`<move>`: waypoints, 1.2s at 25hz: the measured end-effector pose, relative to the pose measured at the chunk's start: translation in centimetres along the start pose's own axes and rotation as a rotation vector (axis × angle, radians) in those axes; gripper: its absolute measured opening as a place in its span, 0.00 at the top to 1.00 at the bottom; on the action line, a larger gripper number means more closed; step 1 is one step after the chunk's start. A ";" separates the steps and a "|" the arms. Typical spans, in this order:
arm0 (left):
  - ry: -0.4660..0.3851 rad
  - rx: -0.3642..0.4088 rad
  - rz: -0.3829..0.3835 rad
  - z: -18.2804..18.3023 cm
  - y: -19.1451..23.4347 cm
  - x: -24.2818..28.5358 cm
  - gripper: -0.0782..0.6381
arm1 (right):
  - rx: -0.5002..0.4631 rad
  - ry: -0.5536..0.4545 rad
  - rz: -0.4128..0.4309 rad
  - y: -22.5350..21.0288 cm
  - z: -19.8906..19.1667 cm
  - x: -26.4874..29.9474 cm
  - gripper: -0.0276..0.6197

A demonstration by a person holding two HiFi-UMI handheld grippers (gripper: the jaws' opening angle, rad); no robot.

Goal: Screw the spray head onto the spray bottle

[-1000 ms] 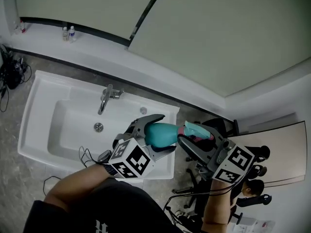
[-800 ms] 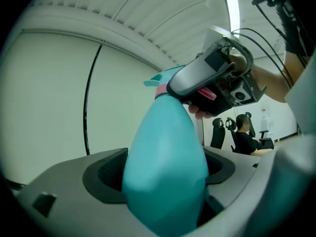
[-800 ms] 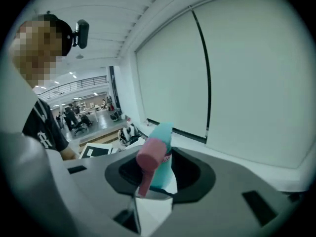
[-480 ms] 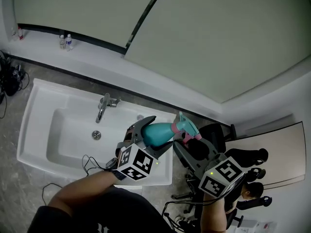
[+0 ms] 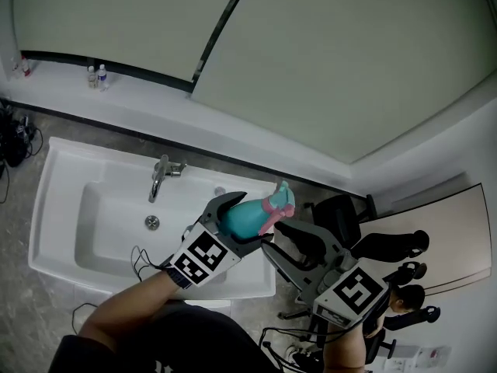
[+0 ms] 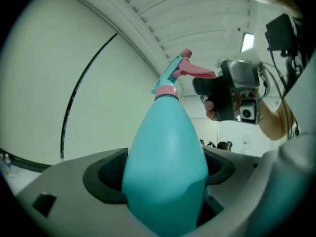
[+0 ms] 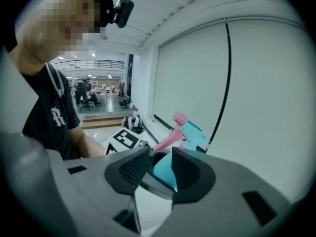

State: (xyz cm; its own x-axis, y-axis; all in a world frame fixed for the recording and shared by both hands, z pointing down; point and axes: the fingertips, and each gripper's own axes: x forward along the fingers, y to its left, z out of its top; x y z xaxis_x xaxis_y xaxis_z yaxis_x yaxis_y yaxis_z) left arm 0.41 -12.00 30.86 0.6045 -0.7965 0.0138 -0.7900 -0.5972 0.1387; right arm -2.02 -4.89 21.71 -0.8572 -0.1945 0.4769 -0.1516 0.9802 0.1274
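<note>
Spray bottle (image 6: 165, 147), teal plastic and teardrop-shaped, is held in mid-air above the near right corner of the white rectangular sink (image 5: 62, 200), lying roughly level with its neck toward the right gripper (image 7: 160, 172). The left gripper (image 5: 247, 222) is clamped on the wide body of the bottle, one dark ribbed pad on each side. The teal spray head with pink trigger (image 6: 180, 70) sits on the neck, its pink threaded collar (image 6: 166, 90) meeting the shoulder of the bottle; whether the thread is fully seated cannot be told. The right gripper stands just beside the neck end with its jaws part-open and gripping nothing; the bottle and head show through the gap between them. The step in hand appears to be the pause between tightening turns, or the check after the last one. If the collar is loose, the next move calls for bringing the right jaws around the collar rather than the trigger, closing on it, and rolling the wrist while the left gripper keeps the bottle from turning.
</note>
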 end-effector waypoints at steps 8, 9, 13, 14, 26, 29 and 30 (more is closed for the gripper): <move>-0.056 -0.037 -0.340 2.9 -4.3 -2.6 0.30 | 0.060 -0.238 0.278 -2.8 2.0 -4.9 0.57; -0.060 -0.036 -0.393 3.4 -5.2 -2.8 0.30 | 0.088 -0.279 0.357 -2.6 2.3 -4.5 0.53; -0.076 -0.069 -0.591 4.7 -8.2 -3.9 0.30 | 0.104 -0.435 0.638 0.4 4.3 -3.9 0.52; -0.081 -0.082 -0.627 4.9 -8.7 -4.3 0.30 | 0.097 -0.466 0.683 1.1 4.9 -4.0 0.52; -0.044 -0.102 -0.738 4.5 -10.0 -4.7 0.30 | 0.102 -0.518 0.735 3.0 6.1 -2.8 0.71; -0.046 -0.105 -0.721 4.4 -9.7 -4.6 0.30 | 0.084 -0.514 0.682 2.8 6.1 -2.6 0.77; -0.046 -0.100 -0.709 4.3 -9.6 -4.5 0.30 | 0.081 -0.508 0.663 2.7 5.9 -2.6 0.77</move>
State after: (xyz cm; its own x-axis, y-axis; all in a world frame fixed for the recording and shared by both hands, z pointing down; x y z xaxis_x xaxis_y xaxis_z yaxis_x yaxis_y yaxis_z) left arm 4.84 -3.12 25.19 0.9622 -0.2243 -0.1545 -0.1941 -0.9627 0.1886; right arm -3.15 -1.55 15.68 -0.8957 0.4441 -0.0213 0.4435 0.8891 -0.1130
